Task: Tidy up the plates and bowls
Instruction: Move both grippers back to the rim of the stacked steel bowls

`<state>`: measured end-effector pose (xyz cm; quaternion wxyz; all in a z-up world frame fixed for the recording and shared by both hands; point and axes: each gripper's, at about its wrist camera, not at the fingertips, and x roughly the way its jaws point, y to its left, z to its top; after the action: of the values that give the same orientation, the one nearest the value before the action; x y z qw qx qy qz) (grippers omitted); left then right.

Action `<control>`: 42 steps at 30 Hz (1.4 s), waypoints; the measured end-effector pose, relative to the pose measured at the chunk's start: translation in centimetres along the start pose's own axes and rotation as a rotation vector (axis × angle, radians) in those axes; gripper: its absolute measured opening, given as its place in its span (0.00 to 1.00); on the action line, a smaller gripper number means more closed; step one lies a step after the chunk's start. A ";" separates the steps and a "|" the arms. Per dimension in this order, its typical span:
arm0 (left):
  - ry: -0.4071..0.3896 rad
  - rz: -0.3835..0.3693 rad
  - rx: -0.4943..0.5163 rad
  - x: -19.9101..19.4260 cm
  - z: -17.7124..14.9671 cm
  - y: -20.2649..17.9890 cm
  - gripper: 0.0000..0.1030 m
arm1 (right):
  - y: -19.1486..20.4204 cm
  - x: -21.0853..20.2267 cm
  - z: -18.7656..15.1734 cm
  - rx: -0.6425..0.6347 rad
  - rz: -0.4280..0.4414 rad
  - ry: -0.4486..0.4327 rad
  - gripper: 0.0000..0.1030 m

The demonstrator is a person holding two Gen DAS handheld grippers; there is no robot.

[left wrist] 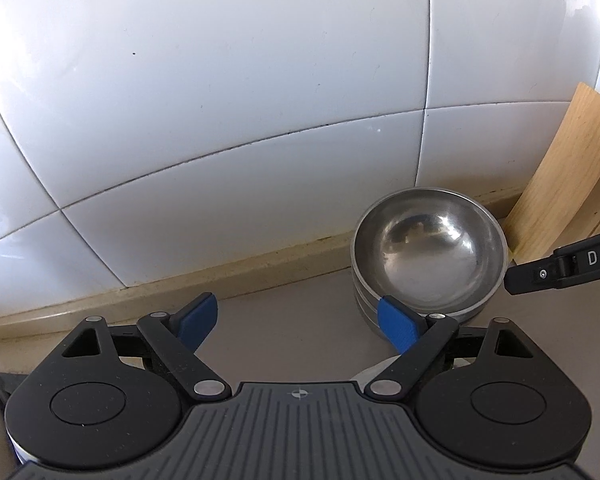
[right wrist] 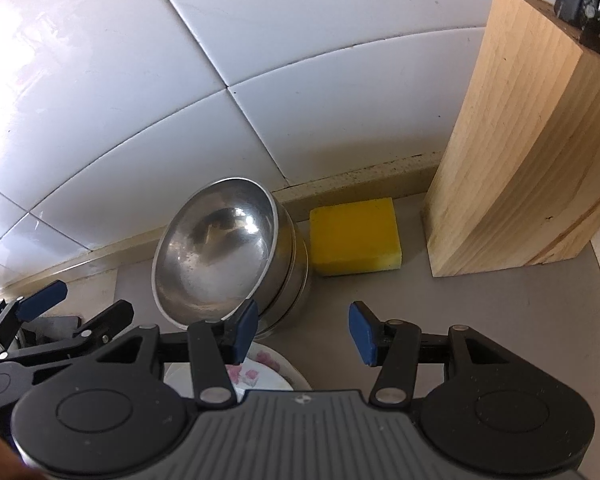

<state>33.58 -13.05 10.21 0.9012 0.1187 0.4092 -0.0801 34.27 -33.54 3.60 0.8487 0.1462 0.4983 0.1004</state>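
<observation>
A stack of steel bowls (left wrist: 428, 256) (right wrist: 216, 256) stands on the grey counter by the tiled wall, and its top bowl sits tilted. My left gripper (left wrist: 298, 322) (right wrist: 80, 312) is open just left of the stack with nothing between its blue pads; the right pad (left wrist: 398, 326) is at the stack's near rim. My right gripper (right wrist: 305, 332) is open in front of the stack, over bare counter. Its left pad (right wrist: 246, 330) overlaps the bowls' front edge. One of its fingers (left wrist: 540, 272) shows beside the bowls' right rim. A floral plate (right wrist: 260, 368) lies partly hidden under it.
A yellow sponge (right wrist: 356, 236) lies against the wall, right of the bowls. A tall wooden knife block (right wrist: 532, 160) (left wrist: 572, 184) stands further right. White wall tiles (left wrist: 220, 100) close off the back. A white plate rim (left wrist: 374, 372) peeks out under my left gripper.
</observation>
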 end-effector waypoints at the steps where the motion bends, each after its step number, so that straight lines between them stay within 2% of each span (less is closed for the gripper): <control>1: 0.002 -0.002 0.000 0.1 0.1 0.0 0.83 | -0.1 0.0 0.0 0.002 0.000 0.000 0.30; 11: 0.006 -0.001 0.013 0.6 0.2 -0.1 0.83 | -0.5 -0.7 0.5 0.016 -0.011 -0.026 0.30; 21: 0.055 -0.023 -0.021 1.2 0.5 0.3 0.83 | 0.0 -1.0 0.7 -0.006 -0.021 -0.033 0.31; 25: 0.066 -0.037 -0.049 1.5 1.3 0.3 0.83 | 0.3 -0.6 1.3 -0.009 -0.033 -0.033 0.32; 29: 0.072 -0.058 -0.084 1.9 2.4 0.3 0.84 | 0.5 -0.2 1.9 -0.001 -0.030 -0.029 0.39; 38: 0.115 -0.068 -0.029 4.2 3.1 -2.1 0.84 | 0.9 2.4 2.4 0.035 0.024 0.048 0.39; 42: 0.129 -0.052 -0.016 5.3 3.0 -2.2 0.84 | 1.0 3.7 2.6 0.032 0.005 0.066 0.39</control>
<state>38.59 -16.25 7.79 0.8715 0.1058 0.4699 -0.0923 38.27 -31.80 2.15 0.8291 0.1576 0.5271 0.0996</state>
